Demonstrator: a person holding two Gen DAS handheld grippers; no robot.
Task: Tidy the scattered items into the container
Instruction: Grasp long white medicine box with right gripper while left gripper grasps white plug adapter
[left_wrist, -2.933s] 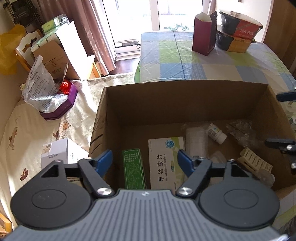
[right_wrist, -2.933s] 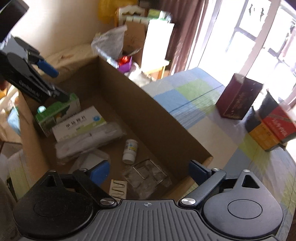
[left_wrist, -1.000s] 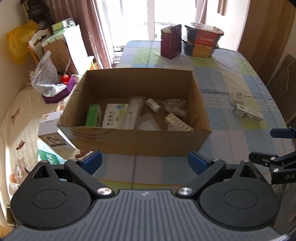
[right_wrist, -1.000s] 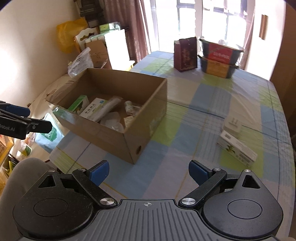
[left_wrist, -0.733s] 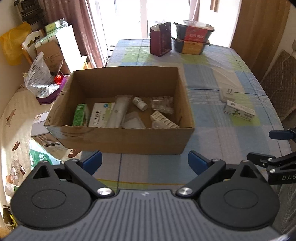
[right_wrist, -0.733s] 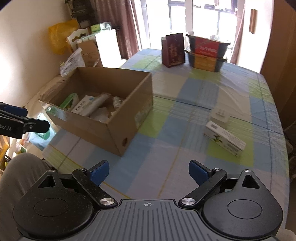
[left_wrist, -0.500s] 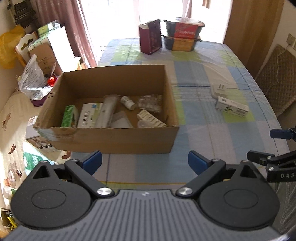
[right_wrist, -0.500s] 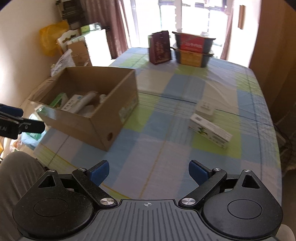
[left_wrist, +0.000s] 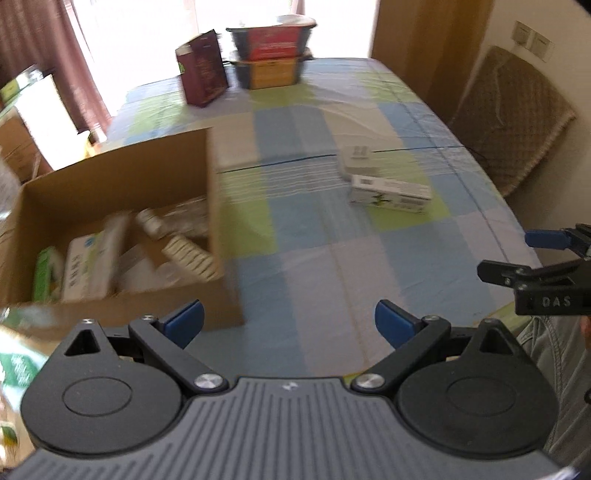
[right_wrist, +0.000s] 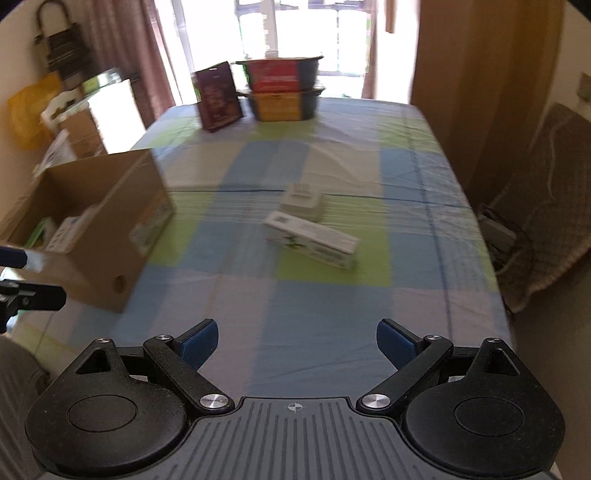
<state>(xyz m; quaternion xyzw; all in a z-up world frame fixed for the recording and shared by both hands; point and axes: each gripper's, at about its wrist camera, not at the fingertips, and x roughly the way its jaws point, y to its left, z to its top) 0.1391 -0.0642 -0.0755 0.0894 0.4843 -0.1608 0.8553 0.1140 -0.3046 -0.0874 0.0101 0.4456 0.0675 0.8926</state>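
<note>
— Where do the loose items lie?

— A long white box (right_wrist: 312, 240) lies flat on the checked tablecloth (right_wrist: 317, 332), with a smaller white box (right_wrist: 301, 201) just behind it, close or touching; blur makes that hard to tell. Both sit well to the right of the cardboard box (left_wrist: 122, 195).

— And the cardboard box?

— It stands open at the table's left side, holding a green packet (left_wrist: 44, 271), a white packet (left_wrist: 90, 264) and other small things, blurred.

— The claws?

— The left gripper (left_wrist: 288, 319) and the right gripper (right_wrist: 295, 341) both hang spread wide above the near edge of the table, holding nothing.
</note>
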